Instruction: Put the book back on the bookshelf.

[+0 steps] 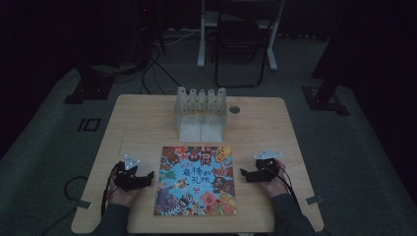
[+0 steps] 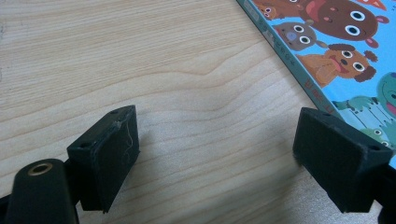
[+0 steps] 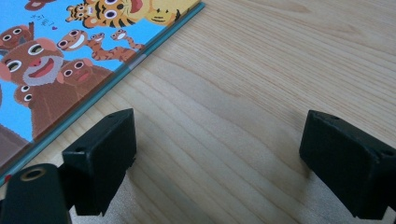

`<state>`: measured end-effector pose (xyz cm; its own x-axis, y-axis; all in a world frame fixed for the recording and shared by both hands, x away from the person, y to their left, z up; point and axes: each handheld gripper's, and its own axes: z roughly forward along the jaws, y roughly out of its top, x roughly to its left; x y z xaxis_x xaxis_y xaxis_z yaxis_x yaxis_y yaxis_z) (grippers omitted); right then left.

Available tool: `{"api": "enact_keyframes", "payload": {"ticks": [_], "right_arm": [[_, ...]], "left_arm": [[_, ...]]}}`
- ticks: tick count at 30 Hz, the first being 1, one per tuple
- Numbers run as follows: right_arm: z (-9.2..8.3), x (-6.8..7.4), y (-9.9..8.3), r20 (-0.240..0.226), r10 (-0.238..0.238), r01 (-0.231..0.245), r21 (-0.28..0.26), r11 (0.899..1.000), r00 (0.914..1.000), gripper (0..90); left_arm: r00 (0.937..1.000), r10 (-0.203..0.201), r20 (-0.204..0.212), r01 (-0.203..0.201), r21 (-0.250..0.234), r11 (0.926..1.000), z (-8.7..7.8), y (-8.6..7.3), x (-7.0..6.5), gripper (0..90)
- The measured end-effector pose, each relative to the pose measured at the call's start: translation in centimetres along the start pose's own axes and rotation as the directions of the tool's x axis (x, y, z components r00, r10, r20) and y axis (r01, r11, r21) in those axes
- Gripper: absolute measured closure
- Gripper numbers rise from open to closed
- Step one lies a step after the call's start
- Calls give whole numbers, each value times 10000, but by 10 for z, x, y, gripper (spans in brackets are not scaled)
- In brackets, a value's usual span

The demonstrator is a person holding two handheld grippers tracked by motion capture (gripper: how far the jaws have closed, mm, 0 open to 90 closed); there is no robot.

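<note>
A picture book (image 1: 196, 181) with cartoon animals on a blue cover lies flat at the middle front of the wooden table (image 1: 137, 128). My left gripper (image 1: 150, 177) rests just left of the book, jaws wide apart with bare wood between them. In the left gripper view the left gripper (image 2: 233, 158) points at the table and the book (image 2: 336, 51) sits at the upper right, its edge close to the right jaw. My right gripper (image 1: 243, 173) lies just right of the book, open and empty. In the right gripper view the right gripper (image 3: 219, 158) has the book (image 3: 70, 51) at its upper left.
A pale slotted rack (image 1: 200, 101) with two white sheets (image 1: 200, 129) in front stands behind the book. A round cable hole (image 1: 234, 109) sits at the back right. A folding chair (image 1: 241, 44) and cables lie on the dark floor beyond the table.
</note>
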<state>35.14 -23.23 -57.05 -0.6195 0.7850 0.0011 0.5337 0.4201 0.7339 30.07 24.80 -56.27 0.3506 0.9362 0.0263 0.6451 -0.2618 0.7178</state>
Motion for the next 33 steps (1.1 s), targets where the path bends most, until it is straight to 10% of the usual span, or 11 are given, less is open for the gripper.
{"api": "enact_keyframes", "payload": {"ticks": [17, 33], "right_arm": [[-6, 9, 7, 205, -120, 125, -237, 9996, 9997, 200], [-14, 9, 32, -891, 397, -500, -1163, 9919, 9952, 307]], "left_arm": [[9953, 678, 699, -668, -164, 9976, -7, -4, -6, 308], [9814, 1305, 1410, -1278, -283, 9914, -10, -6, -19, 354]]}}
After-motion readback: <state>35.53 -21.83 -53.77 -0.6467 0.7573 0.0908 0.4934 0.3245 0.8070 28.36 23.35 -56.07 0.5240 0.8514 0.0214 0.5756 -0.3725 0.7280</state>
